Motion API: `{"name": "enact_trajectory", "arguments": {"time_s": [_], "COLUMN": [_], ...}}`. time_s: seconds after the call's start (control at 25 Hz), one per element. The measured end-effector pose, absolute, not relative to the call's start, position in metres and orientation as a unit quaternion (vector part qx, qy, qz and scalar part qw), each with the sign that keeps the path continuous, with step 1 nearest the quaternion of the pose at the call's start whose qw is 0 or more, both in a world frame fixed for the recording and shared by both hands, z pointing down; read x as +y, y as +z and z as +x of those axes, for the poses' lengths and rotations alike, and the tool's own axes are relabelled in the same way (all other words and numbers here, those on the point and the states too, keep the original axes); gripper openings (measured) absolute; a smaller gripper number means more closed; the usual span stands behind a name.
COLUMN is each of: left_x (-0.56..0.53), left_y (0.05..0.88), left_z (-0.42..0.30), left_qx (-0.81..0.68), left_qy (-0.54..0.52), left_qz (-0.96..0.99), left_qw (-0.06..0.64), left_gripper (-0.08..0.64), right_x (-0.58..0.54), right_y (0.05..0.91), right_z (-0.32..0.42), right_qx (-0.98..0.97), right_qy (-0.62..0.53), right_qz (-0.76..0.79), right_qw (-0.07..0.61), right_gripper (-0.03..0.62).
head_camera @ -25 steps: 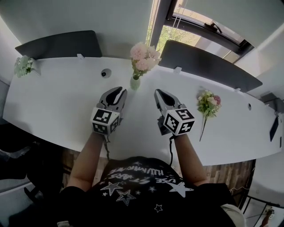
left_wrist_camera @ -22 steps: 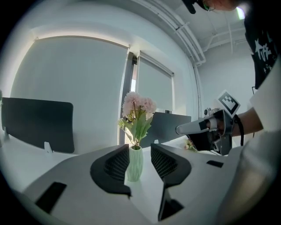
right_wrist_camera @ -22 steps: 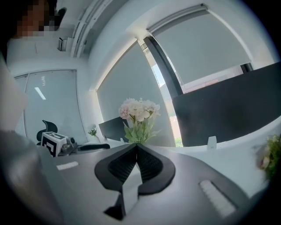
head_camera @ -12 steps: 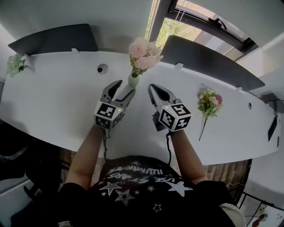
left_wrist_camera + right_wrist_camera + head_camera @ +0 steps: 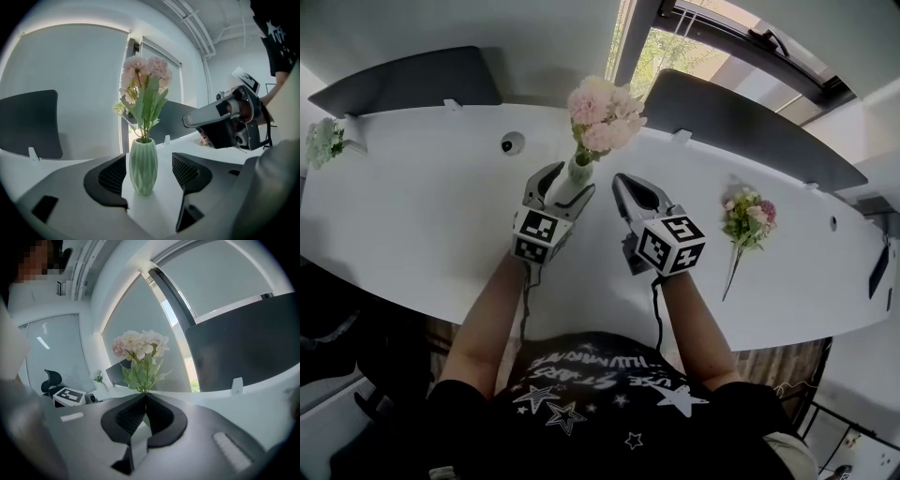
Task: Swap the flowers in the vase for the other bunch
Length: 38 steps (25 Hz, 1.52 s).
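1. Your left gripper [image 5: 570, 180] is opening its jaws around the green vase [image 5: 143, 171] on the white table [image 5: 422, 216], with the pads clear of it. Your right gripper [image 5: 621, 180] is closed and empty.
2. The vase looks light, glossy and tippy, so clamp its belly.
3. The pink flowers [image 5: 143, 77] likely have soft stems, so pinch them low and gently.

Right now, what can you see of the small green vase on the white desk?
The pale green, facet-ribbed, egg-shaped vase looks like matte ceramic. It stands upright on the white desk, holding pink flowers with green leaves in its narrow neck. It sits between the opening jaws of the left hand-held gripper, whose pads do not grip it.
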<state>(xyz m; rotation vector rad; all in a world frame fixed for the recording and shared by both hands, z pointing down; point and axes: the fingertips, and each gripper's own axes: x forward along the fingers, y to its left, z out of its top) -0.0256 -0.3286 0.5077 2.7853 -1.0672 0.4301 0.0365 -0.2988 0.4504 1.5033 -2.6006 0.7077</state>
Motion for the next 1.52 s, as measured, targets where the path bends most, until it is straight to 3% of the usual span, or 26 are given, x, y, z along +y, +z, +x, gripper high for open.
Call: {"name": "enact_trajectory", "arguments": {"time_s": [0.68, 0.8, 1.04, 1.12, 1.24, 1.28, 1.52], "left_x": [-0.350, -0.353, -0.352, -0.352, -0.353, -0.353, -0.353], "left_y": [0.537, 0.537, 0.537, 0.537, 0.537, 0.537, 0.537], "left_z": [-0.014, -0.016, -0.016, -0.017, -0.018, -0.018, -0.017], "left_qx": [-0.339, -0.341, -0.332, -0.331, -0.330, -0.331, -0.331], "left_qy": [0.158, 0.160, 0.159, 0.160, 0.157, 0.156, 0.152], "left_qz": [0.924, 0.923, 0.926, 0.927, 0.928, 0.928, 0.928], "left_qw": [0.079, 0.078, 0.079, 0.077, 0.077, 0.077, 0.077], "left_gripper": [0.290, 0.244, 0.242, 0.242, 0.241, 0.241, 0.241], "right_x": [-0.314, -0.319, -0.331, -0.333, -0.337, -0.339, -0.355], "right_y": [0.472, 0.476, 0.482, 0.480, 0.478, 0.479, 0.478], "right_z": [0.039, 0.034, 0.017, 0.012, 0.002, -0.001, -0.007], "right_qx": [-0.856, -0.858, -0.873, -0.879, -0.888, -0.890, -0.889], "right_qy": [0.248, 0.261, 0.271, 0.275, 0.288, 0.290, 0.282], "right_qz": [0.450, 0.438, 0.402, 0.387, 0.358, 0.353, 0.361], "right_qw": [0.056, 0.056, 0.051, 0.039, 0.021, 0.019, 0.009], "right_gripper": [0.003, 0.003, 0.009, 0.042, 0.173, 0.190, 0.193]}}
